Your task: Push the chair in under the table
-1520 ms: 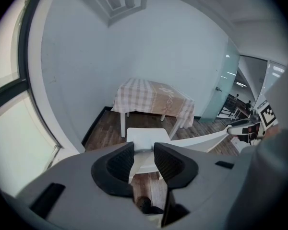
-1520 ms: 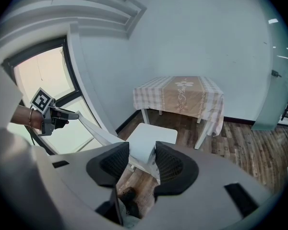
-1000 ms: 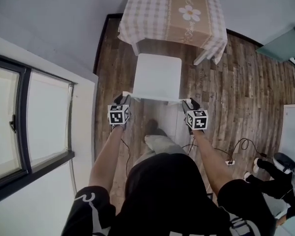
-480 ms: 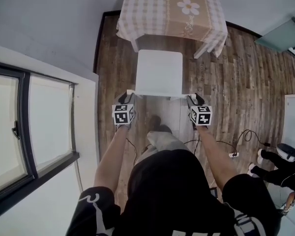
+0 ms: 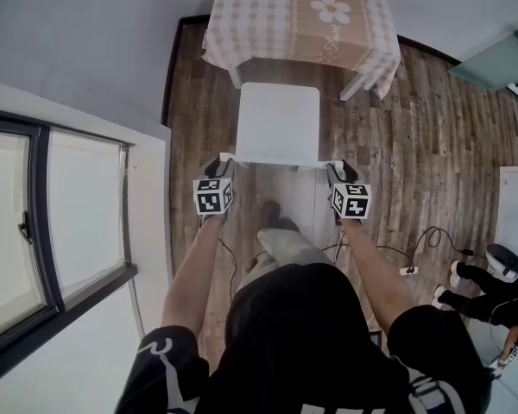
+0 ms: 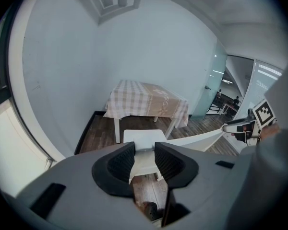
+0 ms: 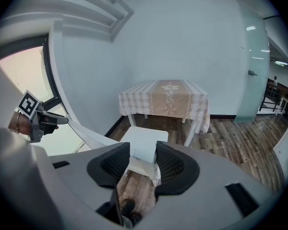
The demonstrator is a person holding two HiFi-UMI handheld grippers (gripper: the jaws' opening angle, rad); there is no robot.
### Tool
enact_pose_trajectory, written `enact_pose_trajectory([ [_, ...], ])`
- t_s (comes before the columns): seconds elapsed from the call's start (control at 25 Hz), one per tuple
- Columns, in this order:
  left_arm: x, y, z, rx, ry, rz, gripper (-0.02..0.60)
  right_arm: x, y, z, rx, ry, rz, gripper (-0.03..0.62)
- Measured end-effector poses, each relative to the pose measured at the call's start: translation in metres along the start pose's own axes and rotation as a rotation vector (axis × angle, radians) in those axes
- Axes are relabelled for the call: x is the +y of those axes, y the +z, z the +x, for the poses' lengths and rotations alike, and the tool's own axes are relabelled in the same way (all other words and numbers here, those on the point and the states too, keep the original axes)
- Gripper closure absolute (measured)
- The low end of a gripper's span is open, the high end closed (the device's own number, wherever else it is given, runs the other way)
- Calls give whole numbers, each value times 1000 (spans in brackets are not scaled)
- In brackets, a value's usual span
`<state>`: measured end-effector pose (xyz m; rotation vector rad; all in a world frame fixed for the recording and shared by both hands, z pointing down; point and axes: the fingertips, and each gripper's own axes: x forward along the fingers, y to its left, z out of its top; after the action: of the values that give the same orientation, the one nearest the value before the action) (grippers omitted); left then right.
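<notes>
**A:** What is the left gripper [image 6: 144, 150] doing?

**B:** It's clamped on the white square-seated chair [image 5: 278, 123]. Its black ribbed pads [image 6: 121, 161] press the left end of the top rail [image 6: 197, 140], and white plastic fills the gap from pad to pad.

**A:** And the right gripper [image 7: 143, 153]?

**B:** It has the other end of that rail. Its jaws have just been closing a touch. The rail's corner sits between them, with both pads against it. Both grippers tip forward and down, and the person's bare forearms run back from them.

**A:** Where does the chair stand?

**B:** On the brown wood-plank floor [image 5: 397, 145], facing the small table [image 5: 235, 78]. A beige-and-white checked cloth [image 5: 250, 20] with a daisy printed on it hangs over the table. The seat lines up between the table's two near white legs. Its far edge is just at the hem of the cloth, and nearly all of the seat is out in the open.

**A:** What's close to the person?

**B:** A dark shoe [image 5: 272, 214] is planted on the floor just behind the chair back, between the two grippers.

**A:** And further out?

**B:** A dark-framed window [image 5: 47, 222] runs along the left wall. A thin black cable [image 5: 423, 240] loops across the planks on the right, and a frosted glass door [image 5: 501, 63] stands at the far right.
</notes>
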<state>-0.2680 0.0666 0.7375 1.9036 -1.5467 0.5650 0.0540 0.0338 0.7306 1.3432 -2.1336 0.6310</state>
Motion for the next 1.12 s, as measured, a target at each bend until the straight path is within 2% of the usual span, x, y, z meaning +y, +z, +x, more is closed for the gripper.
enact_pose_trajectory([
  [0.68,24,50,49,62,11,4,443,-11,38,46,-9,4,38,413],
  [1.12,27,83,81,81,7,17,443,-29,66,73,-6,-27,72,413],
])
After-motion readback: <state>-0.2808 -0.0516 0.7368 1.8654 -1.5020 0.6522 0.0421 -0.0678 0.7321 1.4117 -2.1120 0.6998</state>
